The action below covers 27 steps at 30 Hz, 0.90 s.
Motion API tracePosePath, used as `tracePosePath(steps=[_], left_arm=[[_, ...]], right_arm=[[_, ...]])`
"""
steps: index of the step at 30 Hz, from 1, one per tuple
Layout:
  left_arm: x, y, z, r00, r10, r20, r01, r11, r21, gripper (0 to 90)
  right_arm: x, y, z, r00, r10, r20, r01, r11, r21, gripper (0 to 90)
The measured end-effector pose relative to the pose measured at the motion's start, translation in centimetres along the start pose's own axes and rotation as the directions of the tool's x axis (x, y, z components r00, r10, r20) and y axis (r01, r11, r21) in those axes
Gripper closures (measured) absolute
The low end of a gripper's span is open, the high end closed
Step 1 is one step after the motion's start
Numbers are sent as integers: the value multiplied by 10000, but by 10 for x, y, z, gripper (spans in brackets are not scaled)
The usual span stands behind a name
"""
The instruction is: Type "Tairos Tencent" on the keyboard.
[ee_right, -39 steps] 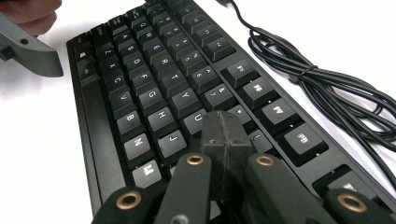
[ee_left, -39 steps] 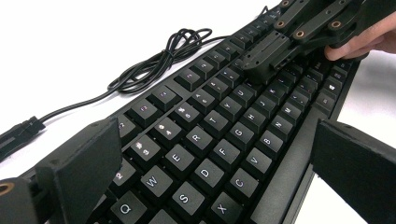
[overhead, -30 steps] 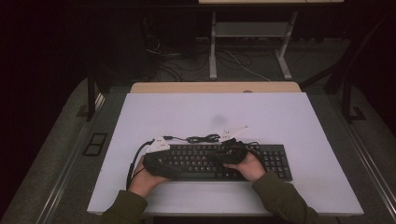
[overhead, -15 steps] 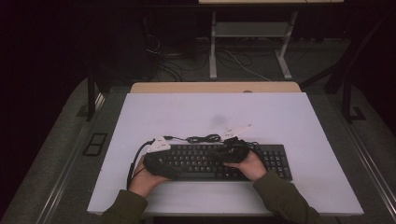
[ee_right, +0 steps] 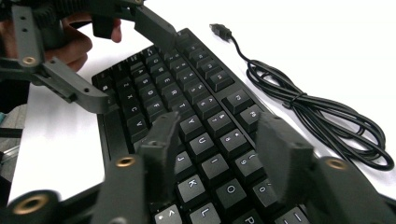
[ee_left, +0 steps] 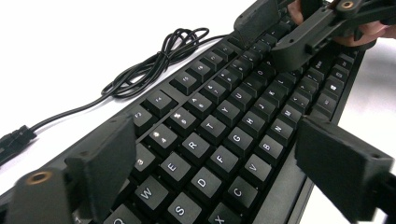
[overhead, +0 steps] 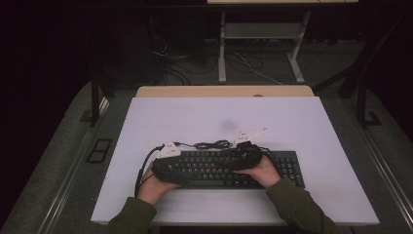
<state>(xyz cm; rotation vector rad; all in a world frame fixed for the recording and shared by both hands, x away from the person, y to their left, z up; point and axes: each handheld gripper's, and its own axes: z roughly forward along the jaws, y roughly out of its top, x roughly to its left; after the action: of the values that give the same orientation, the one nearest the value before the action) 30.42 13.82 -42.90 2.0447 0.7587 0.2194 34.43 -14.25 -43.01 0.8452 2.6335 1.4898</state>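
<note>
Now keyboard [overhead: 229,168] beneath both tongs, left gripper [ee_left: 210,172] spread wide, right gripper [ee_right: 219,154] just opening.

Table [overhead: 195,117]: a pale, white-topped rectangle, with a strip of light wood showing along its far edge at 12 o'clock.

Keyboard [overhead: 287,168]: black, lying flat on the table toward 6 o'clock, long side parallel to the near edge, keys facing up.

Cable [overhead: 213,145]: thin and black, bundled in a loose coil on the table just beyond the keyboard's far edge, close to the table's centre. In the right gripper view its plug end [ee_right: 219,29] lies free on the white surface.

Bare surface: the half toward 12 o'clock, and the strips at 3 and 9 o'clock.
</note>
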Motion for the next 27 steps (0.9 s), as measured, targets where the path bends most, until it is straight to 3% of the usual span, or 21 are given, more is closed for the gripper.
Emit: tracePosePath(steps=[4,14,19,27], left_arm=[[1,2,1,10000,31,-15,-31,10000,-3,161],[5,5,0,10000,67,-26,-67,9999,-125,333],[7,6,2,9999,120,-25,-120,9998,-166,483],[10,8,9,9998,119,142,-121,9997,200,736]], right_arm=[[-2,0,-2,10000,17,-57,-18,9998,-200,378],[-8,-2,-7,9999,134,22,-133,9985,-529,266],[-9,-2,-9,9999,106,-17,-107,9980,-627,227],[-9,-3,-9,10000,82,36,-79,9981,-607,210]])
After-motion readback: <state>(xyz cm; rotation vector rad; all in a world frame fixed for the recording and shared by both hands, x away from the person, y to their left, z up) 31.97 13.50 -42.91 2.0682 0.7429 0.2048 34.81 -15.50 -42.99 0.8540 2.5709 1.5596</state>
